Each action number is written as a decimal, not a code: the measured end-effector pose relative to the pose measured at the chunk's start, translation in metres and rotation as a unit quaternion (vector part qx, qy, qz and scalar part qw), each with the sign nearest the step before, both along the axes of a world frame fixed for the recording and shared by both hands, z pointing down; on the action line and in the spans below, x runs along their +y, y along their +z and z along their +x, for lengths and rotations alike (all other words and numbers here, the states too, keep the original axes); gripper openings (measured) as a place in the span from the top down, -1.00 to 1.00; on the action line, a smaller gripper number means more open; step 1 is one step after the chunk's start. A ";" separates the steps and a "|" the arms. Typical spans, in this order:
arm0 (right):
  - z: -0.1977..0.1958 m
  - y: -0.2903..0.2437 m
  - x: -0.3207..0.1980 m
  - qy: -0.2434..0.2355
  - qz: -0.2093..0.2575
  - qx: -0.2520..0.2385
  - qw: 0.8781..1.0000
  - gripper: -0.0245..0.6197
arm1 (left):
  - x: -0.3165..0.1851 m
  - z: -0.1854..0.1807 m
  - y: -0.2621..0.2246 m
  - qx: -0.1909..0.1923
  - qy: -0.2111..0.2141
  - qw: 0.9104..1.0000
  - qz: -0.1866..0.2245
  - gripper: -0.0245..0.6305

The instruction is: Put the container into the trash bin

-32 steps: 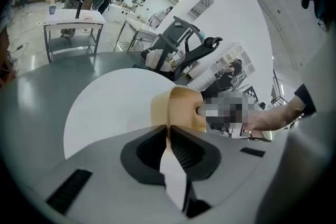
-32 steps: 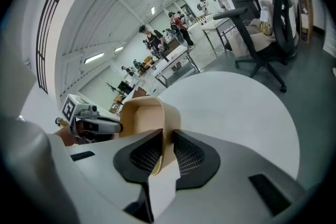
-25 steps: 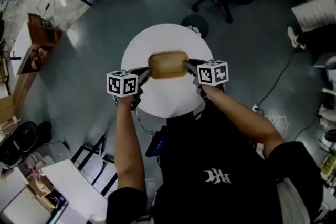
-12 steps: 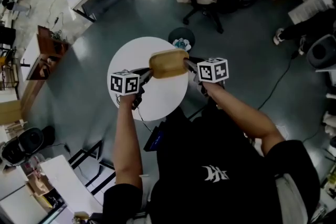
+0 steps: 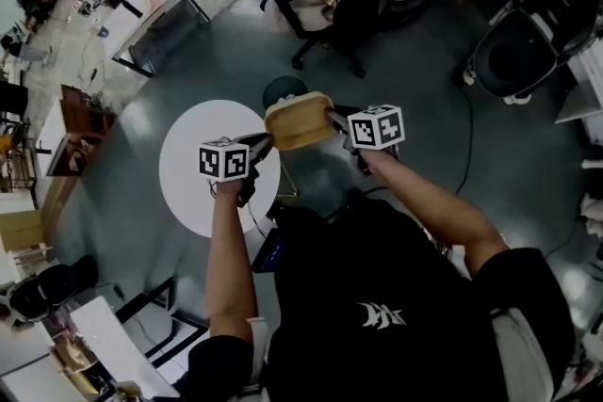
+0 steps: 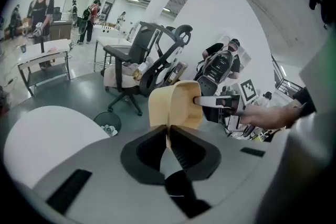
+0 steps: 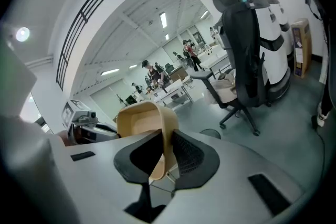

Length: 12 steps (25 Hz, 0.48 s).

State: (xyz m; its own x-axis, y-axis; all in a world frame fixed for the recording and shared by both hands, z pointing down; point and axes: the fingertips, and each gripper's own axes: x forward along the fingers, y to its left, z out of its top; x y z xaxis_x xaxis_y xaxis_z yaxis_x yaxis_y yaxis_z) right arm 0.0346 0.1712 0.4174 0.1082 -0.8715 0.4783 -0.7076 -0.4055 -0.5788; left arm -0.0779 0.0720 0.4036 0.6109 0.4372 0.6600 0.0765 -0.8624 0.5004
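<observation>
A tan plastic container (image 5: 300, 120) hangs in the air between both grippers, over the floor just past the round white table (image 5: 193, 179). My left gripper (image 5: 266, 142) is shut on the container's left rim and my right gripper (image 5: 334, 118) is shut on its right rim. The left gripper view has the thin rim (image 6: 176, 105) pinched between the jaws of the left gripper (image 6: 168, 134). In the right gripper view the container wall (image 7: 147, 120) sits clamped in the right gripper (image 7: 167, 153). A small dark round trash bin (image 5: 281, 90) stands on the floor just beyond the container, partly hidden by it.
Black office chairs (image 5: 325, 5) stand beyond the bin. A desk (image 5: 155, 9) and people are at the far left, with a wooden shelf (image 5: 71, 132) at the left edge. A cable (image 5: 466, 136) runs across the grey floor at the right.
Both grippers have carried the container from above the white table off its far right edge, up to the trash bin. The grip on the container is unchanged.
</observation>
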 end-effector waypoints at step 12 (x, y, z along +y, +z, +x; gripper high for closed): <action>0.051 -0.004 0.059 0.041 0.004 -0.004 0.999 0.69 | 0.047 0.062 -0.006 0.001 0.036 0.999 0.005 0.84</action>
State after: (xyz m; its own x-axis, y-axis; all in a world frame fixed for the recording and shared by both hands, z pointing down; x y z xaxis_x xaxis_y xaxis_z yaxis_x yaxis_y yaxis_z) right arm 0.0859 0.2301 0.4136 0.1758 -0.8633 0.4731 -0.6676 -0.4577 -0.5872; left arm -0.0162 0.1188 0.3974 0.5796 0.4736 0.6631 0.1409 -0.8598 0.4909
